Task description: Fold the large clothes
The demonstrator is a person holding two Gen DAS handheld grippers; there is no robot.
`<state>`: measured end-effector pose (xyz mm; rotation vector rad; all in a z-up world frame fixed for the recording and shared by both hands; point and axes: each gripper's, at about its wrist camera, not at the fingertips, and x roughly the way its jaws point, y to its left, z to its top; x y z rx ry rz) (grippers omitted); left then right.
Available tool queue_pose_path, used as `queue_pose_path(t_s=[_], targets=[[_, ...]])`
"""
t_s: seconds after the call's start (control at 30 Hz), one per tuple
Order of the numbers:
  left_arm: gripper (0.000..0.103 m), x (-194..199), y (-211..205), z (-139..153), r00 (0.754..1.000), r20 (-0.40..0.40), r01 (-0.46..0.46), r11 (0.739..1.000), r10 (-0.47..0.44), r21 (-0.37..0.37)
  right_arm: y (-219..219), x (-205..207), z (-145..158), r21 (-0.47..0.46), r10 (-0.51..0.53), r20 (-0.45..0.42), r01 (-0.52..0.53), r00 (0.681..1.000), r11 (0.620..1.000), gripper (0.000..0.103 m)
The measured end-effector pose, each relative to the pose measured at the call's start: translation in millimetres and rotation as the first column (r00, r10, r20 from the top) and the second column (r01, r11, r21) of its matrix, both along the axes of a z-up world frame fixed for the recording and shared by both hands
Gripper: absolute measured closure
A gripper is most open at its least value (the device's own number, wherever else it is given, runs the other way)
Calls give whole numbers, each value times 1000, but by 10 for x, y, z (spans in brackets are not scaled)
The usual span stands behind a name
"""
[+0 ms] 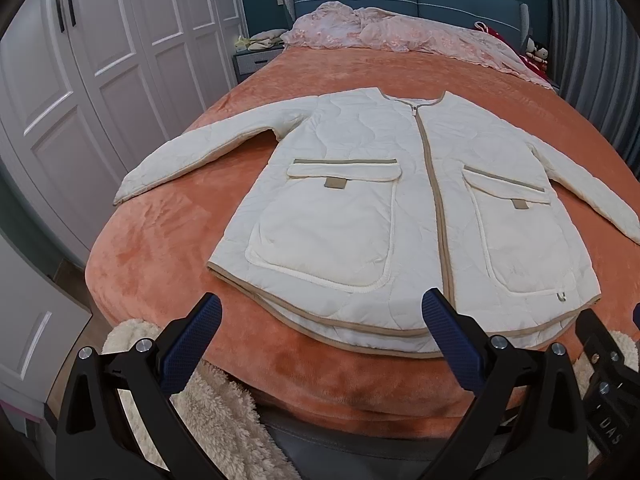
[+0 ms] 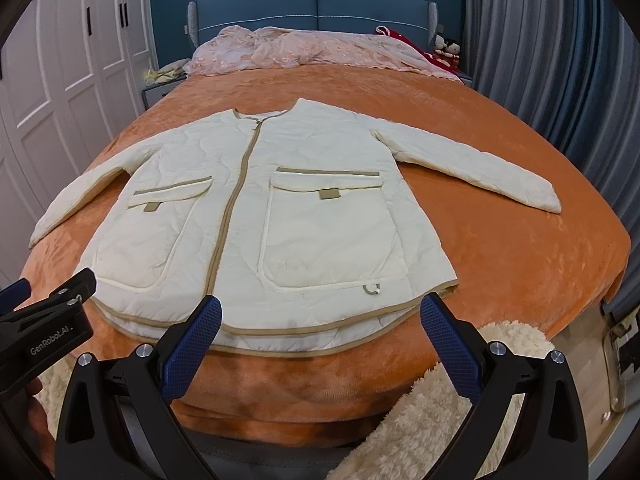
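A bed (image 1: 168,240) under an orange plush cover fills both views, with a blue headboard (image 2: 316,4) at its far end and a rumpled pink blanket (image 2: 320,50) bunched along that end. A cream quilted jacket (image 1: 360,200) lies flat and face up in the middle of the bed, zipped, its collar toward the headboard and its tan-trimmed hem close to the foot edge; both sleeves are spread outward toward the side edges, and two large flap pockets sit either side of the zip. White wardrobe doors (image 1: 80,80) stand along one side of the bed, grey-blue curtains (image 2: 540,60) along the other. A fluffy cream throw (image 1: 208,412) hangs below the foot edge. The left gripper (image 1: 322,320) hovers just short of the hem, its jaws spread wide and holding nothing. The right gripper (image 2: 320,320) hangs likewise beside it, jaws wide and empty, apart from the cloth. Small stuffed toys (image 2: 448,50), too small to make out well, sit at the far corner by the curtains.
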<state>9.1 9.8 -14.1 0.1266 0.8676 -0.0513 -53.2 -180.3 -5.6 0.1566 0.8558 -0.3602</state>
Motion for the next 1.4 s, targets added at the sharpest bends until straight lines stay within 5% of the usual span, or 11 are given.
queue_pose_path(t_s=[0.3,0.6,0.83,1.0,1.23,1.27,1.4], targets=[[5,295,-59,-22,1000,-10,2,1000,-2,-9,-609,233,-80,42,-87,-11,88,996,995,5],[5,790,-160,18,1000,30,3,1000,-3,10,-2348,492,-254,222,-340,45,323,939,920,5],[5,1274,-248,-110,999,14,-41,999,41,24,-3740,596,-599,335,-571,58,523,819,784,5],[5,1546,-285,-251,997,-2,-75,996,75,44,-4347,572,-808,335,-687,55,635,725,697,5],[5,1800,-293,-516,994,-39,-100,992,104,82,-4847,597,-1084,312,-765,34,720,644,620,5],[5,1818,-292,-546,994,-42,-101,991,105,84,-4911,590,-1138,335,-775,28,724,632,603,7],[5,1896,-259,-655,992,-58,-110,990,116,87,-5015,620,-1210,348,-793,24,739,609,577,45]])
